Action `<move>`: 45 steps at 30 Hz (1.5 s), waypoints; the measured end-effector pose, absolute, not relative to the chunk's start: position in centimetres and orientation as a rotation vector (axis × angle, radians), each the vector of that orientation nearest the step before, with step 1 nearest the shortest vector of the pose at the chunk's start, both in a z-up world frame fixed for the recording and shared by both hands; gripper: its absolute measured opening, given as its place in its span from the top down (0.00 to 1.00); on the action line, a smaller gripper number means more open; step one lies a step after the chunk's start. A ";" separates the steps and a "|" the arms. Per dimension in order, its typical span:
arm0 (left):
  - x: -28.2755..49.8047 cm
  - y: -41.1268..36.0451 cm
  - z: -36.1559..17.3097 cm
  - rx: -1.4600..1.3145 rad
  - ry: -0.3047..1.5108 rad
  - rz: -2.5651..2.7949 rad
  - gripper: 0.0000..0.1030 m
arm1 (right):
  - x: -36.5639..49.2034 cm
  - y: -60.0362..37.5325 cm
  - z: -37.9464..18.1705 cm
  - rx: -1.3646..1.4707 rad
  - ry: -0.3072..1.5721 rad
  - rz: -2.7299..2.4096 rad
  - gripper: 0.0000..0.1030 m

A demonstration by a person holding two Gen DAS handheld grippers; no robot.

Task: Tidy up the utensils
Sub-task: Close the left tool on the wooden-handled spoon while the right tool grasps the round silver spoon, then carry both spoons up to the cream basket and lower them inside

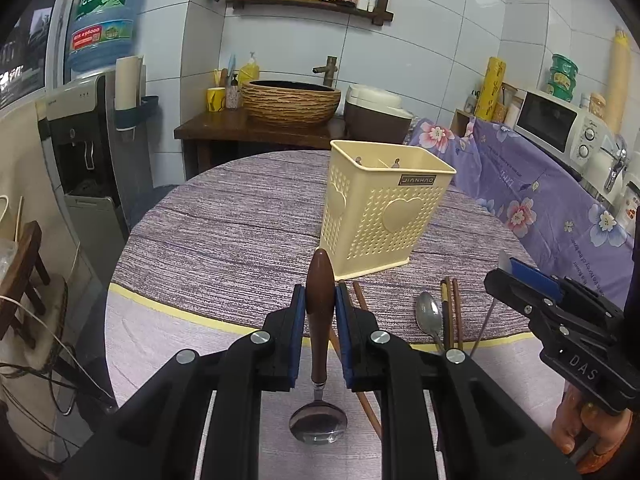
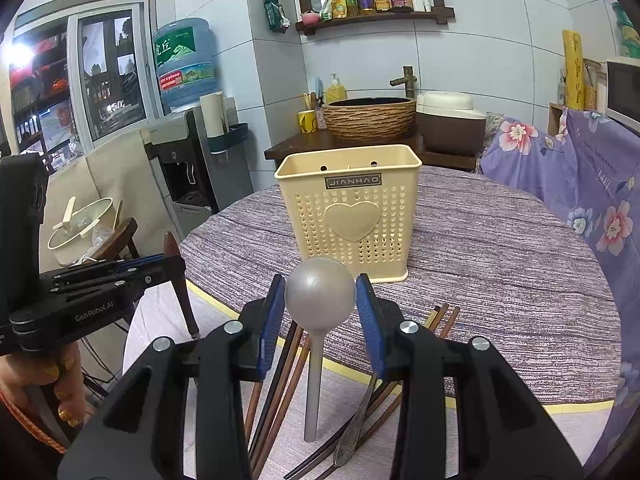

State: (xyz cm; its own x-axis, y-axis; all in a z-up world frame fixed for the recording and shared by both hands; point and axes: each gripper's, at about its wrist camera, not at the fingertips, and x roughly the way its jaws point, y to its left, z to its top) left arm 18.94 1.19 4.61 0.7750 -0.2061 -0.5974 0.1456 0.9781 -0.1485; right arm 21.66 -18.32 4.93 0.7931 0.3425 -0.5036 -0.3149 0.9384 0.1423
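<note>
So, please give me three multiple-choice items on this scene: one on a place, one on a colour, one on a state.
1. Where does the holder stand?
A. on the table
B. on the shelf
C. on the microwave

2. What colour is the handle of the left spoon?
A. green
B. brown
C. white

3. How is the right gripper?
A. open and empty
B. shut on chopsticks
C. shut on a spoon

Answers: 1 A, its base rests on the table. 2 B, the left gripper clamps brown wood. 3 C, the pads press the grey spoon bowl.
</note>
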 end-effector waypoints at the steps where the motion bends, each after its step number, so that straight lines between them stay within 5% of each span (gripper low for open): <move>1: 18.9 1.2 4.6 -0.096 0.656 -0.191 0.84 | 21.7 -18.3 5.0 0.051 0.551 0.352 0.64; 31: 19.7 2.0 8.9 -0.116 0.548 -0.233 0.84 | 24.2 -19.0 6.6 0.080 0.533 0.356 0.64; 45: 27.0 -0.3 22.7 -0.152 0.344 -0.252 0.84 | 33.1 -19.1 21.1 0.117 0.305 0.253 0.64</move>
State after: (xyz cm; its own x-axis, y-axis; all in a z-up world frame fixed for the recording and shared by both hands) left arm 27.05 -0.29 22.72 0.9106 -0.2696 -0.3134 0.2182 0.9573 -0.1895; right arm 33.07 -19.07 21.05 0.9226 0.2631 -0.2821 -0.2279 0.9618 0.1518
